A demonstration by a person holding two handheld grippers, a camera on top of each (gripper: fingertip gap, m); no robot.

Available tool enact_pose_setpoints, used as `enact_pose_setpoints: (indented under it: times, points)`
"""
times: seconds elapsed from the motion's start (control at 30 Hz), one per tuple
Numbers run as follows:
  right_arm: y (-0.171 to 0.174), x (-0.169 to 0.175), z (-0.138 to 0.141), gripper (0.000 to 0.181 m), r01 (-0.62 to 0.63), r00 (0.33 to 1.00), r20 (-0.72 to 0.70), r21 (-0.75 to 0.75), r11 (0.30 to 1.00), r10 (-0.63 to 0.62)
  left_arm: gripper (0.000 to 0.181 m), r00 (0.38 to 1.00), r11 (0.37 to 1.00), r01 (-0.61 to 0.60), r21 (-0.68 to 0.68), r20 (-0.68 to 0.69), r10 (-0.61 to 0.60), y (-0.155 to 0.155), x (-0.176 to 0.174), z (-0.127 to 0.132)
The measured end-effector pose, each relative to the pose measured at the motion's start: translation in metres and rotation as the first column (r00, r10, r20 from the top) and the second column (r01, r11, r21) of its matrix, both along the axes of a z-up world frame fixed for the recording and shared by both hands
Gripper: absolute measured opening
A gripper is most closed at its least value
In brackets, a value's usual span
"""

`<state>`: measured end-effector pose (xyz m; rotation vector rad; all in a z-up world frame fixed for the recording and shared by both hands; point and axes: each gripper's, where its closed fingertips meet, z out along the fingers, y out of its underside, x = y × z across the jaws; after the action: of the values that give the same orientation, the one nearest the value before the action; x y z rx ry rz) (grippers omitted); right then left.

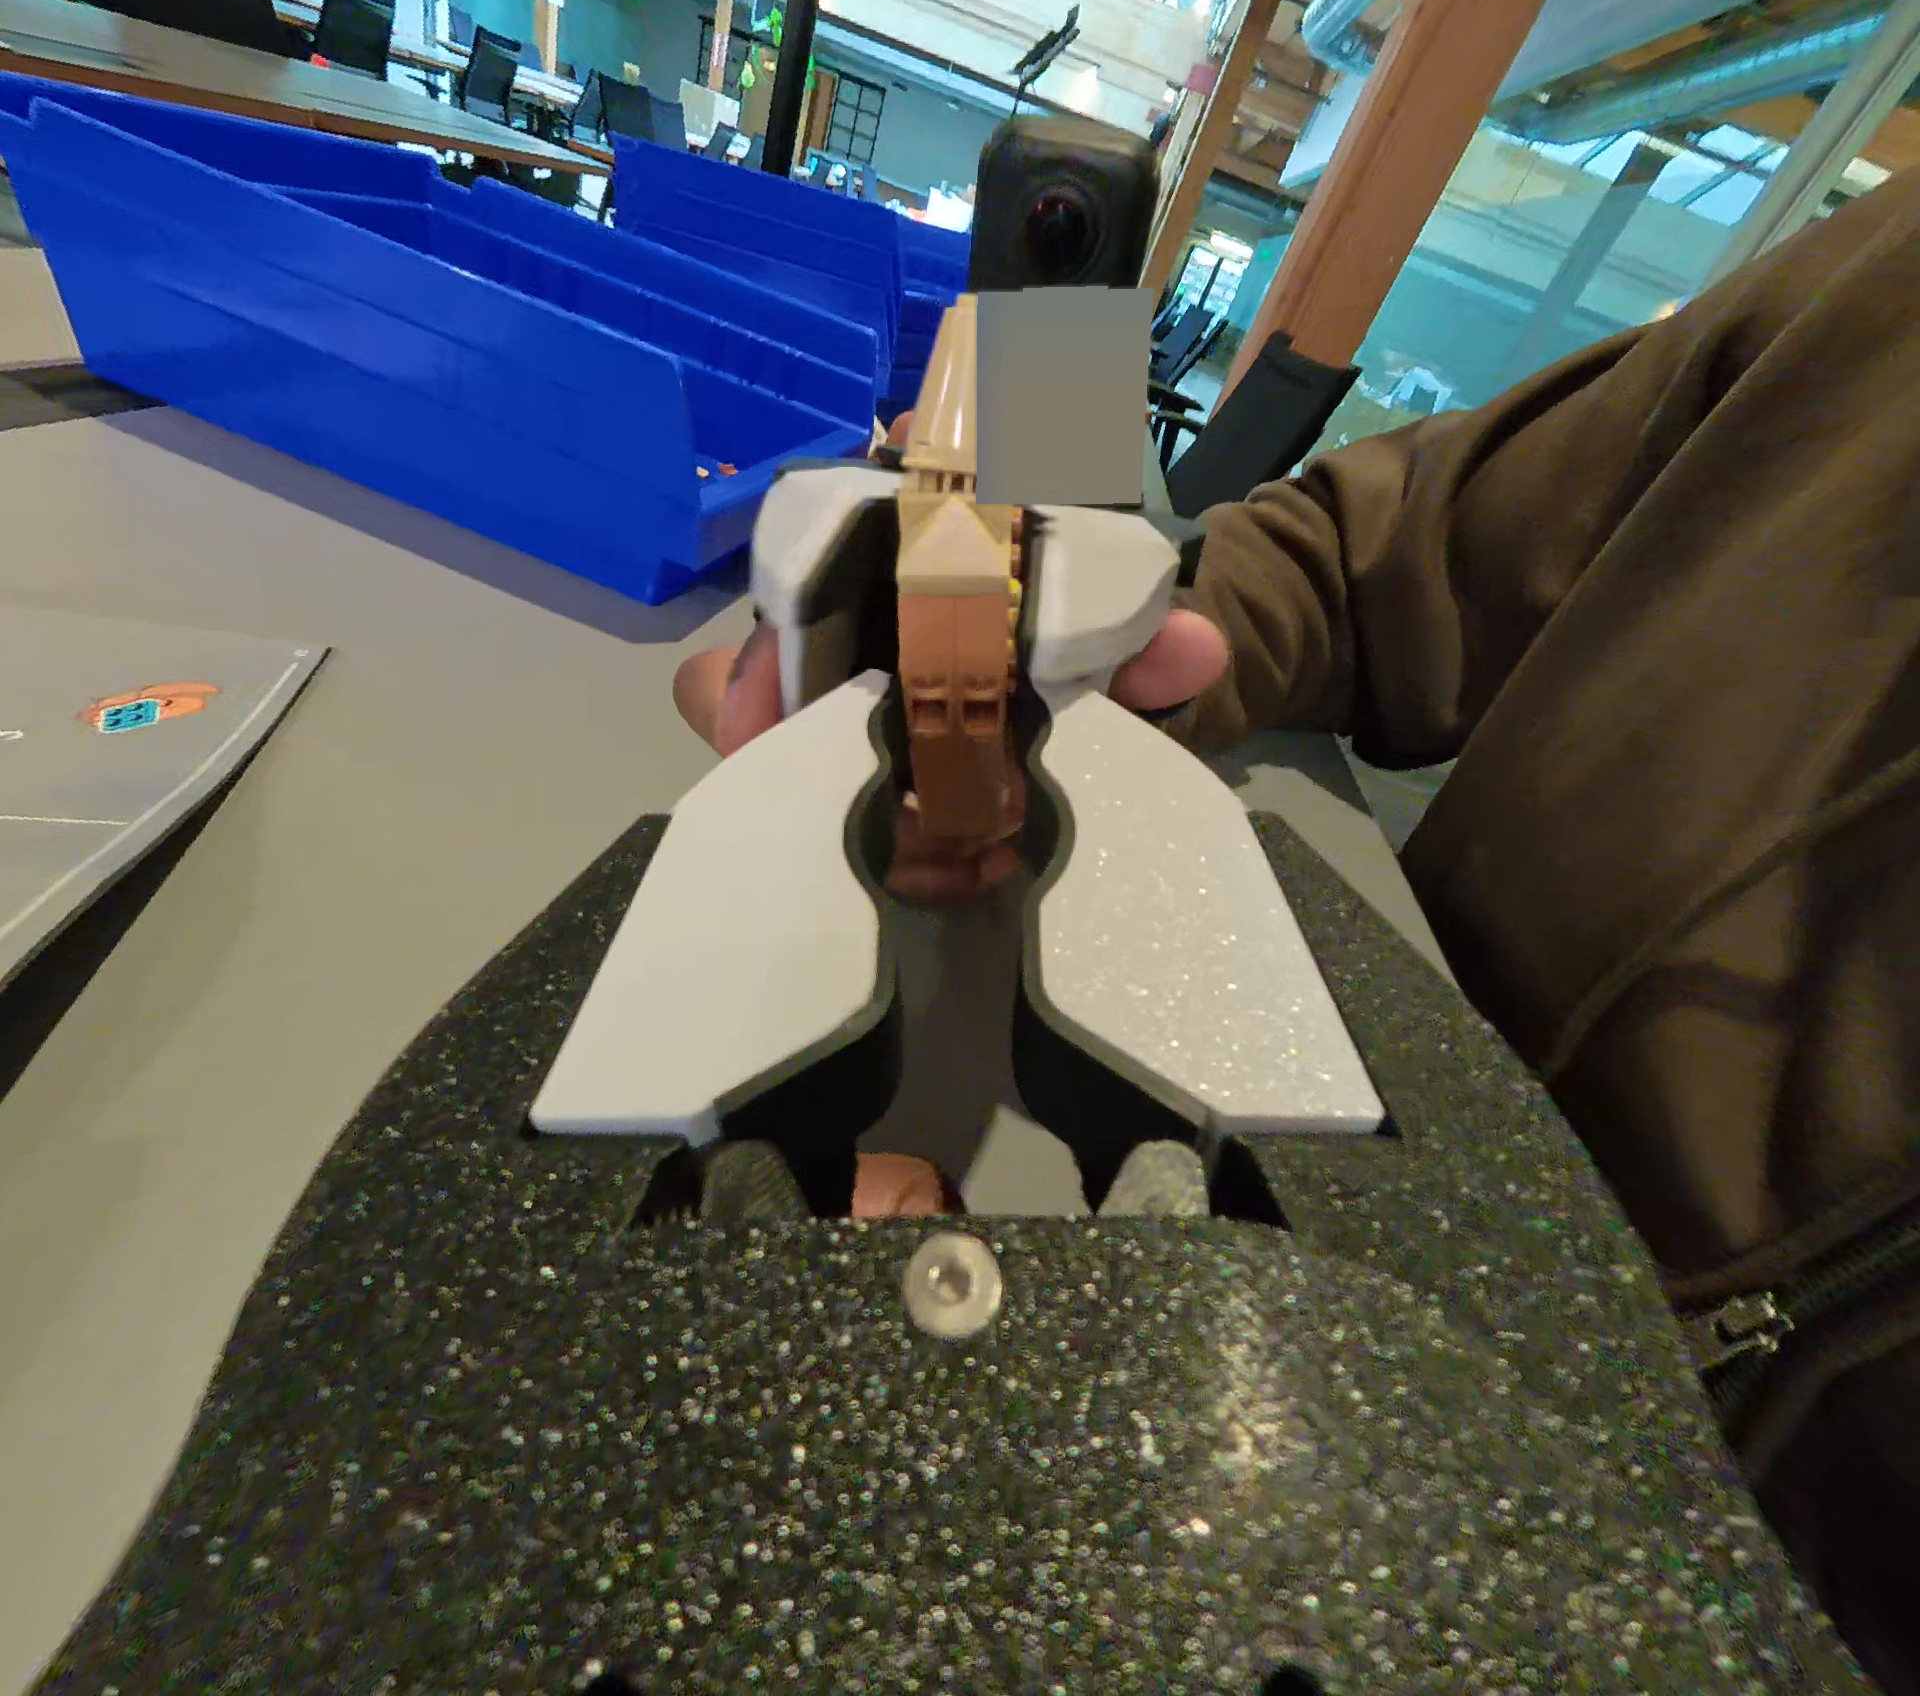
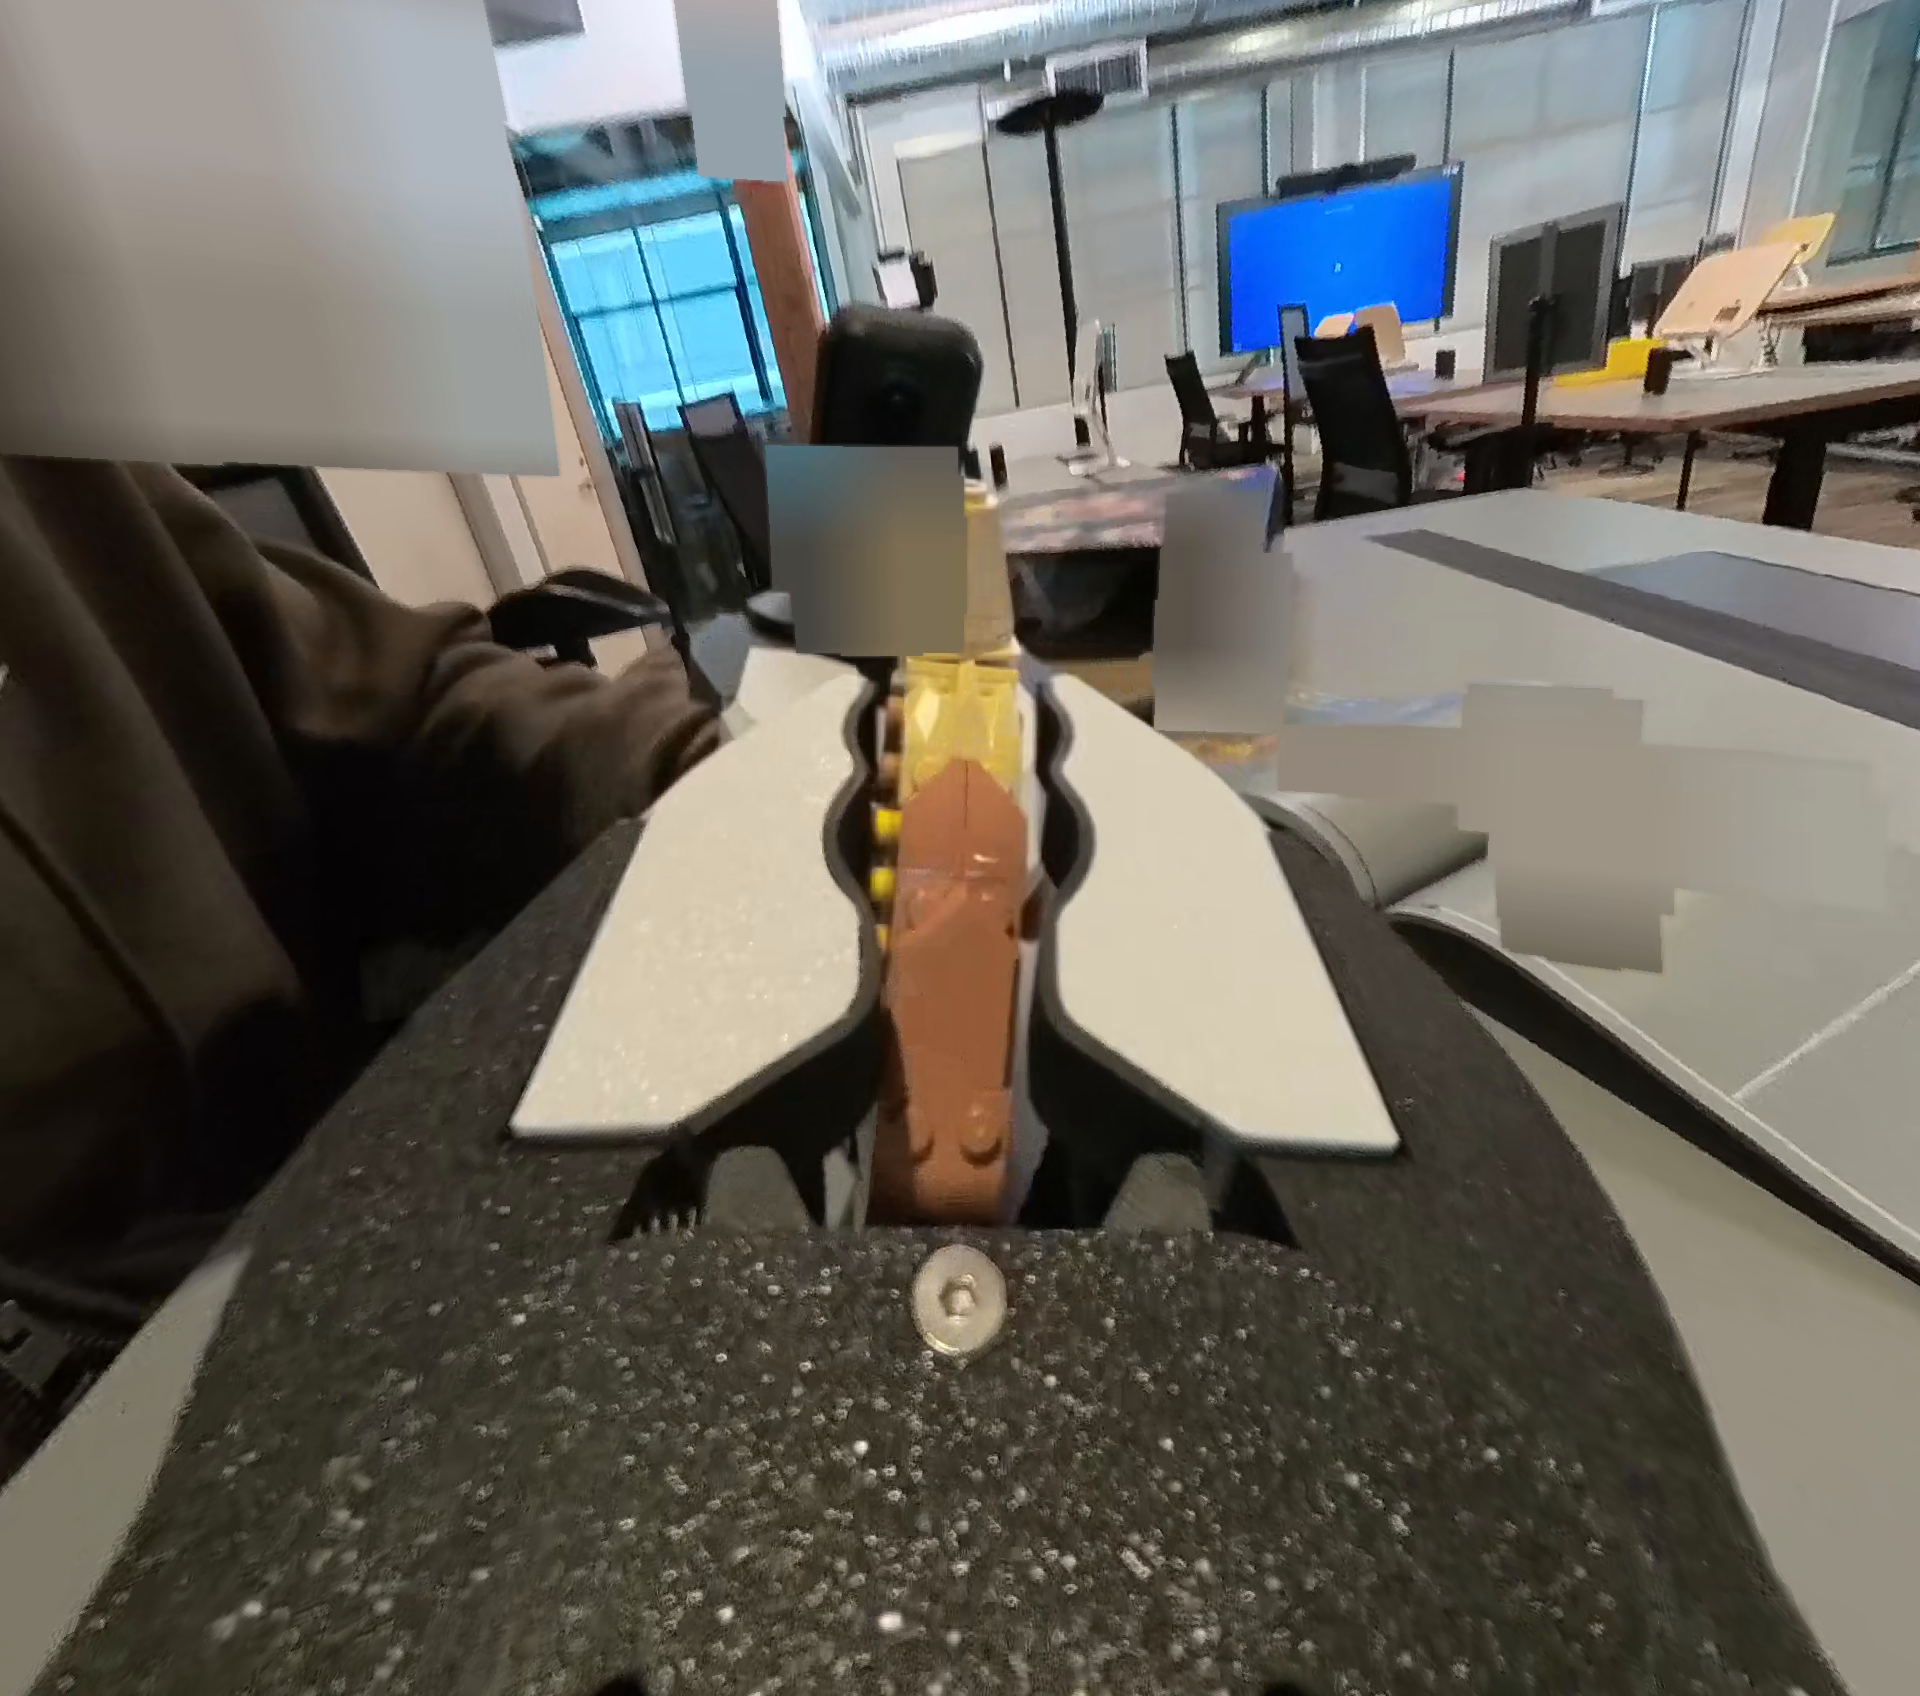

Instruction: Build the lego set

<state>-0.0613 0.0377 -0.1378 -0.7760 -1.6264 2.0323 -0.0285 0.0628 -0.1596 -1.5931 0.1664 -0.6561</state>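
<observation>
A lego model (image 1: pixel 940 566) of brown, tan and yellow bricks, topped by a tan cone (image 1: pixel 951 389), is held in the air between both grippers. My left gripper (image 1: pixel 961 711) is shut on its brown end. My right gripper (image 1: pixel 956 607) faces it from the far side and is shut on the tan middle. In the right wrist view, my right gripper (image 2: pixel 951 711) clamps the brown and yellow model (image 2: pixel 956 919), whose cone (image 2: pixel 987 586) points up beyond the fingertips. The left gripper is mostly hidden there; only its black camera (image 2: pixel 894 389) shows.
Several blue bins (image 1: pixel 416 358) stand at the back left on the grey table (image 1: pixel 416 815). An instruction booklet (image 1: pixel 125 773) lies at the left, also seen open in the right wrist view (image 2: pixel 1662 1075). A person's brown sleeve (image 1: pixel 1558 607) fills the right. The grippers are tip to tip, or close to it.
</observation>
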Motion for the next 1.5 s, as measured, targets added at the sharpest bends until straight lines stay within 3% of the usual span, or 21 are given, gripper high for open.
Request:
enact_pose_setpoints:
  times: [0.07,0.23,0.37,0.57,0.77,1.13,1.23,1.33,1.43,1.5]
  points:
    - [0.002,0.0,-0.005,0.041,-0.001,1.0,0.027,0.035,0.999,0.0,0.02,0.999,1.0,-0.004,-0.01,-0.038,0.003,-0.002,-0.001,-0.003]
    - [0.017,0.004,-0.015,0.043,0.006,0.997,0.077,0.092,0.996,-0.014,0.02,0.995,0.999,-0.033,-0.031,-0.098,0.03,-0.006,-0.011,-0.006]
    - [0.017,0.011,-0.024,0.039,-0.051,0.993,0.111,0.162,0.985,0.033,0.02,0.98,0.997,-0.056,-0.054,-0.192,0.045,-0.01,-0.016,-0.009]
    - [0.01,0.015,-0.03,0.025,-0.132,0.983,0.151,0.184,0.974,0.105,0.02,0.975,0.996,-0.026,-0.088,-0.22,0.006,-0.014,-0.014,-0.01]
    - [0.007,0.015,-0.032,0.023,-0.127,0.985,0.143,0.221,0.967,0.096,0.02,0.956,0.988,-0.025,-0.154,-0.292,-0.021,-0.014,-0.01,-0.022]
    - [0.006,0.018,-0.033,0.02,-0.141,0.984,0.141,0.233,0.962,0.11,0.02,0.953,0.99,-0.028,-0.137,-0.301,-0.015,-0.015,-0.009,-0.02]
    - [0.006,0.018,-0.033,0.02,-0.113,0.992,0.092,0.275,0.955,0.091,0.022,0.96,0.991,-0.004,-0.136,-0.278,-0.034,-0.017,-0.008,-0.017]
    - [0.006,0.018,-0.032,0.02,-0.062,0.998,0.023,0.327,0.943,0.057,0.032,0.979,0.999,-0.014,-0.051,-0.202,0.004,-0.022,-0.016,0.006]
    - [0.006,0.015,-0.034,0.02,0.011,0.998,-0.056,0.409,0.913,0.014,0.032,0.999,1.0,-0.025,0.013,0.047,0.025,-0.023,-0.027,0.031]
    - [0.004,0.014,-0.037,0.02,0.041,0.996,-0.093,0.457,0.888,0.002,0.031,0.981,0.999,-0.025,-0.02,0.192,0.028,-0.02,-0.033,0.03]
